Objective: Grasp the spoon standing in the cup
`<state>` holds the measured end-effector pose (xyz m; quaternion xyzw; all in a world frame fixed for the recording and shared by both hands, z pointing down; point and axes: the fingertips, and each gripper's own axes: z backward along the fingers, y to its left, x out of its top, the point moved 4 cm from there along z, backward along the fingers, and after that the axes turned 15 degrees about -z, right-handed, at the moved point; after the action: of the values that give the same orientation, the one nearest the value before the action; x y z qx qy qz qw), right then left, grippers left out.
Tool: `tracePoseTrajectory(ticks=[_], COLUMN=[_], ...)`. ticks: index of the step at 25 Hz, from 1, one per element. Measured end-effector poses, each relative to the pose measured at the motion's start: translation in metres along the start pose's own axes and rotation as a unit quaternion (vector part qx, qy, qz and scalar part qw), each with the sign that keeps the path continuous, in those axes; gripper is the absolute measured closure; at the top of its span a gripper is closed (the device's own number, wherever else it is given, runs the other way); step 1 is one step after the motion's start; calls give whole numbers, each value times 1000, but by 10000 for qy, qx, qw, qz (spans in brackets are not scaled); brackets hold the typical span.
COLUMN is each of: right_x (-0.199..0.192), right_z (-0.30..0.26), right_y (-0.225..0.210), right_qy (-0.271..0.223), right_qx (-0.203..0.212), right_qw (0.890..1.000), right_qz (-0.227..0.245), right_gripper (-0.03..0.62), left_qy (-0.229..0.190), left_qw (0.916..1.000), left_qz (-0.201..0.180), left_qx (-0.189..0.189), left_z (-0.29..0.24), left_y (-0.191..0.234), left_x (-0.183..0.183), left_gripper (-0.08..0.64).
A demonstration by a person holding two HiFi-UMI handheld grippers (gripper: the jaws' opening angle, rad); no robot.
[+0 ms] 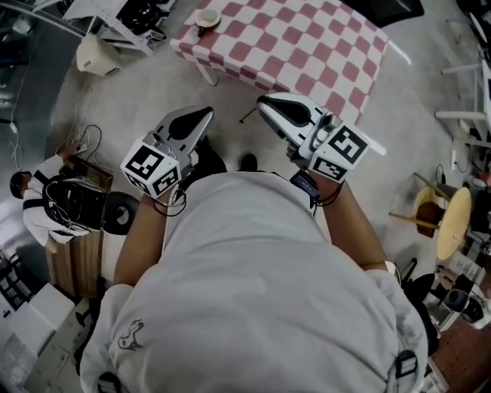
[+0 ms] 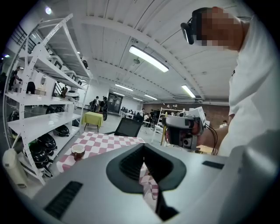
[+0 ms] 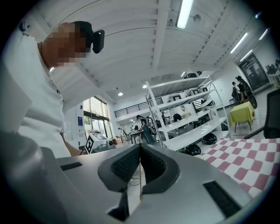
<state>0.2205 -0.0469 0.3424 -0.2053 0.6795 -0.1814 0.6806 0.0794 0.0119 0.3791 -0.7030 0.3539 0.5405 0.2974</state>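
Both grippers are held close to the person's chest, well short of the table (image 1: 307,46). The left gripper (image 1: 201,117) has its jaws closed tip to tip with nothing between them. The right gripper (image 1: 268,102) is the same, jaws together and empty. The cup (image 1: 207,20) sits near the far left corner of the checked cloth, well apart from both tools. It lies ahead of the person and off to their left. The spoon is too small to make out in any view. Going by the task, its long axis should be upright out of the cup. In the left gripper view the cup sits left of the jaw line and below it. The right gripper view catches only a strip of cloth at its edge, no cup. Judgement: the left gripper is nearer and better aimed. It would need to swing left, travel forward and open its jaws, then close across the handle from the side.
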Motion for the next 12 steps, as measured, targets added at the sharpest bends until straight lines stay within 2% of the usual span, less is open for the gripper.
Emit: tracePoseTrajectory(ticks=[5,12], right_x=[-8,-7], right_z=[13,19], right_y=[20,33], right_qy=[35,-28], right_qx=[62,65], right_qw=[10000,9999], right_qz=[19,93], right_gripper=[558,558], left_qy=[-73,-49], left_qw=[9999,9995], left_qz=[3,15], left_qx=[89,299], left_z=[7,14], left_y=[-23,-25], left_x=[1,1], left_gripper=[546,546])
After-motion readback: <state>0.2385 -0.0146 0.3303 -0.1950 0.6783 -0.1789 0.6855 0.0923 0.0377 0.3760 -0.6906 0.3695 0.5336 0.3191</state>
